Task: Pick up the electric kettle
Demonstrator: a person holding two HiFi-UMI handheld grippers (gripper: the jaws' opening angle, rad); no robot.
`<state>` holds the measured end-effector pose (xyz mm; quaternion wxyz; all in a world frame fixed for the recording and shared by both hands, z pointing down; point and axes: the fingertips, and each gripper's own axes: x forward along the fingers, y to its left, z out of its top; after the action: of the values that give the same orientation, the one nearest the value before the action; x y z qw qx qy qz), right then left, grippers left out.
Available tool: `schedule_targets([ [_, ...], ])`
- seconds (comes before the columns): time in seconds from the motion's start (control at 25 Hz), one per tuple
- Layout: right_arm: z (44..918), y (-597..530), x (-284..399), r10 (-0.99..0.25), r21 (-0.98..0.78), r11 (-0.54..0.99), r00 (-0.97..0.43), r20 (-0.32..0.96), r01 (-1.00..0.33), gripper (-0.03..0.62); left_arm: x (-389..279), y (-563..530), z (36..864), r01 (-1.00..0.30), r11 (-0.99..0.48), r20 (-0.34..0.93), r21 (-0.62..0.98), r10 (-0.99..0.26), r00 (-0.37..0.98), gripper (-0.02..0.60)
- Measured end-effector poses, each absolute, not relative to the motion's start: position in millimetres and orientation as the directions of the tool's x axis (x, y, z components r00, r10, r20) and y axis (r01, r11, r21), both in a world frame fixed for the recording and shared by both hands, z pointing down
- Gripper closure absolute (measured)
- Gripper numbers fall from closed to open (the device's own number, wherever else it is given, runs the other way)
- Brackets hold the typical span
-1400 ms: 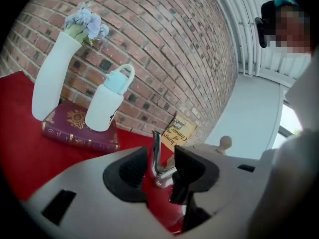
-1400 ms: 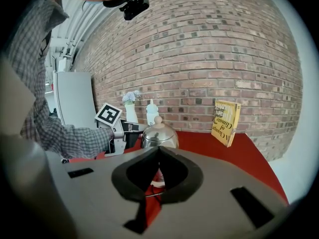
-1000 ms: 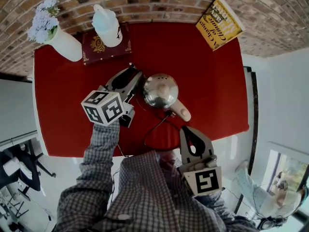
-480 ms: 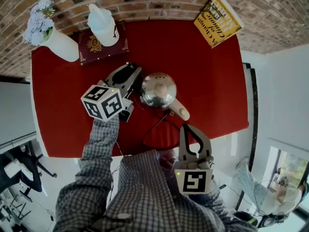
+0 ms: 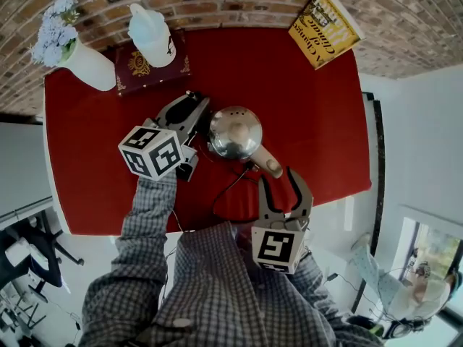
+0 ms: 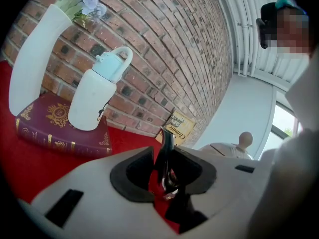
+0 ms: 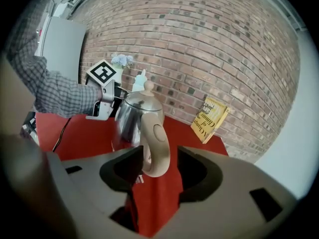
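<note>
A steel electric kettle (image 5: pixel 235 132) with a cream handle (image 5: pixel 269 165) stands in the middle of the red table (image 5: pixel 318 114). My left gripper (image 5: pixel 197 108) is at its left side, shut on the thin dark spout (image 6: pixel 165 148); the kettle's lid knob (image 6: pixel 244 139) shows beyond the right jaw. My right gripper (image 5: pixel 278 178) is just in front of the handle's end and its jaws are opening. In the right gripper view the handle (image 7: pixel 155 151) stands in the gap of the right gripper (image 7: pixel 157 171), and neither pad touches it.
A white vase of flowers (image 5: pixel 83 60) and a white bottle (image 5: pixel 152 35) on a dark red book (image 5: pixel 145 71) stand at the back left. A yellow book (image 5: pixel 324 27) leans on the brick wall at the back right. A black cord (image 5: pixel 231 186) runs from the kettle toward the table's front edge.
My right gripper has come forward to the kettle's handle and its jaws have gone from shut to wide apart. The left gripper has stayed by the spout.
</note>
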<state>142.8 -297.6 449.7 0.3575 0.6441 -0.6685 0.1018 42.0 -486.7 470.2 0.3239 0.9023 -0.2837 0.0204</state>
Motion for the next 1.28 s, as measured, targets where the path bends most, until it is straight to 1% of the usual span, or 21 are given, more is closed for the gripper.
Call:
schedule_targets([
  [0.16, 459.1, -310.0, 145.1, -0.79, 0.316, 0.143, 0.084, 0.607, -0.938, 0.364, 40.6, -486.3, 470.5, -0.533, -0.624, 0.225, 0.57, -0.506, 0.833, 0.469],
  [0.32, 465.6, -318.9, 146.6, -0.793, 0.333, 0.14, 0.096, 0.602, -0.932, 0.364, 38.4, -485.2, 470.9, -0.542, -0.618, 0.229, 0.57, -0.514, 0.827, 0.469],
  [0.36, 467.8, -320.2, 148.2, -0.794, 0.345, 0.134, 0.109, 0.599, -0.929, 0.367, 37.9, -484.6, 470.9, -0.544, -0.616, 0.23, 0.57, -0.516, 0.825, 0.469],
  [0.44, 471.3, -323.4, 151.9, -0.797, 0.376, 0.121, 0.136, 0.588, -0.919, 0.417, 36.6, -483.8, 470.5, -0.549, -0.612, 0.233, 0.569, -0.521, 0.822, 0.469],
  [0.52, 473.6, -327.0, 155.8, -0.8, 0.404, 0.112, 0.159, 0.579, -0.908, 0.442, 35.1, -482.8, 470.1, -0.554, -0.608, 0.234, 0.57, -0.526, 0.818, 0.469],
  [0.72, 475.2, -332.0, 161.5, -0.792, 0.419, 0.113, 0.174, 0.586, -0.901, 0.445, 30.9, -480.1, 470.2, -0.563, -0.594, 0.233, 0.575, -0.54, 0.808, 0.469],
  [0.92, 473.3, -333.0, 162.1, -0.795, 0.408, 0.135, 0.147, 0.589, -0.903, 0.447, 29.9, -478.3, 468.5, -0.568, -0.593, 0.234, 0.571, -0.546, 0.805, 0.471],
  [1.12, 466.7, -336.6, 161.7, -0.81, 0.418, 0.146, 0.133, 0.57, -0.897, 0.447, 25.2, -476.9, 466.3, -0.584, -0.58, 0.239, 0.568, -0.563, 0.791, 0.476],
  [1.28, 455.2, -340.7, 162.6, -0.831, 0.427, 0.155, 0.117, 0.544, -0.891, 0.447, 22.2, -476.3, 454.8, -0.579, -0.581, 0.211, 0.572, -0.578, 0.789, 0.474],
])
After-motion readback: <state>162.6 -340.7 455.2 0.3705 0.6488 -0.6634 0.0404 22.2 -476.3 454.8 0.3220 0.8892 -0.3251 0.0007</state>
